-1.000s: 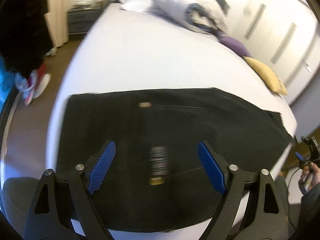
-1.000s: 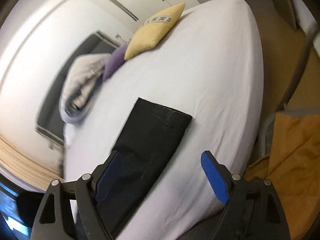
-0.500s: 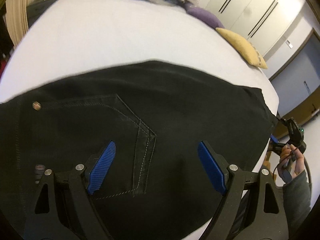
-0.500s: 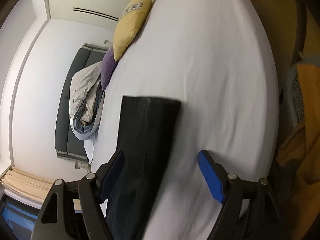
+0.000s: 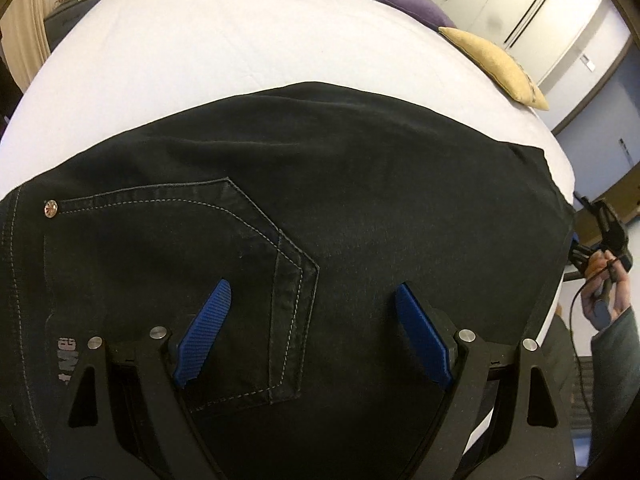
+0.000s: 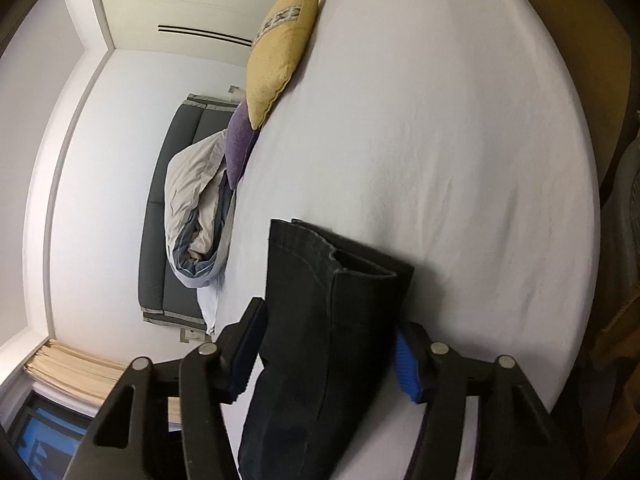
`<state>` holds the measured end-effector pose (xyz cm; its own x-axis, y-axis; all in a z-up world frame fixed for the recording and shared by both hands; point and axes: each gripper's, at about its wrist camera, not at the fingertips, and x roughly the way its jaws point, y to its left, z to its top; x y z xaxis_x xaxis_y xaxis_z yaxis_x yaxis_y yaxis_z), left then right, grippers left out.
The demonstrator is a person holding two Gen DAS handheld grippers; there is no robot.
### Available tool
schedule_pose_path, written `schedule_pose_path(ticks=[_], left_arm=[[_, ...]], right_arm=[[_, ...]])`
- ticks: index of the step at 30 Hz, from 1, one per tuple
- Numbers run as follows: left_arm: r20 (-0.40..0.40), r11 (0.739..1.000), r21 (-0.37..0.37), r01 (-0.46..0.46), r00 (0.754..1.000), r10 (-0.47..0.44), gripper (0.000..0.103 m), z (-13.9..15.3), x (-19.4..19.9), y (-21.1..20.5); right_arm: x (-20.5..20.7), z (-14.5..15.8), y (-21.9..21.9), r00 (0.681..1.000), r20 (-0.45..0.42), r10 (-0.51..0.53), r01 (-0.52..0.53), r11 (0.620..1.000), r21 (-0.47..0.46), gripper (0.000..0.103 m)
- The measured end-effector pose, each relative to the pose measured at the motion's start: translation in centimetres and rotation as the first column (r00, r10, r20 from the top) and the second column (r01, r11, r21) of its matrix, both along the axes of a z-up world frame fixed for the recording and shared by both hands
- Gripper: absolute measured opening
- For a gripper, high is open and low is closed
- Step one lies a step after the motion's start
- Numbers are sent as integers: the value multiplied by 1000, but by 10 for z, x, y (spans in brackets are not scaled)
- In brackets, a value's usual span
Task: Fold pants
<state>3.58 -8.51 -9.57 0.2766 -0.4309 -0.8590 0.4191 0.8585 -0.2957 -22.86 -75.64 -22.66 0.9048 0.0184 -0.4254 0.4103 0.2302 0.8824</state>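
Black denim pants [image 5: 360, 208] lie flat on the white bed sheet [image 5: 224, 52], legs apparently stacked lengthwise, so we judge one fold done and the crosswise folds left. Our left gripper [image 5: 308, 332] is spread wide above the seat, back pocket [image 5: 224, 264] between and ahead of the fingers, gripping nothing. Our right gripper [image 6: 328, 354] straddles the hem end [image 6: 340, 264], fingers apart on either side, not yet clamped.

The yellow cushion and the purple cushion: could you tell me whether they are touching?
Touching: in the right wrist view the yellow cushion overlaps the purple cushion, no gap.
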Motion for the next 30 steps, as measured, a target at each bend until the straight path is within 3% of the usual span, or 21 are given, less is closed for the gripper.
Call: schedule_pose_path(ticks=[2,4,5,6,7,12,17,19,21,23,24,26,28,29,30], left_arm=[[-13,1000,-17,-5,1000,5,84,-1,5,4],[-15,1000,-20,-1,1000,1,84,-1,6,4],[-13,1000,-17,1,1000,-2,84,0,6,3],[-9,1000,-13,5,1000,-5,84,-1,6,4],[-6,1000,-10,7,1000,-7,84,-1,5,3],[-7,1000,-26,7,1000,-7,84,-1,4,5],[-6,999,-36,9,1000,-9,84,-2,1,10],[-6,999,-43,5,1000,-6,84,-3,1,14],[-8,999,-54,1,1000,-1,84,-3,1,17],[-8,998,-66,-5,1000,5,84,-4,1,20],[-7,998,-69,-7,1000,7,84,-4,1,21],[-7,997,-82,-12,1000,12,84,-3,2,23],[-5,995,-99,-14,1000,13,84,-4,2,28],[-3,994,-107,-15,1000,14,84,-3,1,29],[0,993,-114,-13,1000,13,84,-2,0,31]], right_arm=[[6,0,-2,1000,-6,4,-4,1000,-6,60],[10,2,-2,999,-37,12,-14,999,-33,53],[14,2,-3,998,-61,20,-23,999,-47,39],[16,0,-5,997,-75,27,-30,999,-43,17],[18,-5,-7,996,-79,35,-37,999,-18,12],[18,4,1,995,-96,5,-11,998,-55,8],[23,28,14,989,-147,-11,-13,987,-161,7],[30,51,28,986,-168,7,-50,967,-250,7],[42,80,54,981,-188,58,-124,923,-365,7],[60,116,113,955,-237,179,-283,793,-539,7],[69,130,156,924,-273,266,-381,679,-628,7],[78,134,246,823,-400,403,-551,391,-738,7],[80,107,327,687,-582,434,-676,90,-731,7],[81,84,357,627,-657,419,-723,-3,-691,7],[82,65,371,593,-689,416,-753,-16,-658,7]])
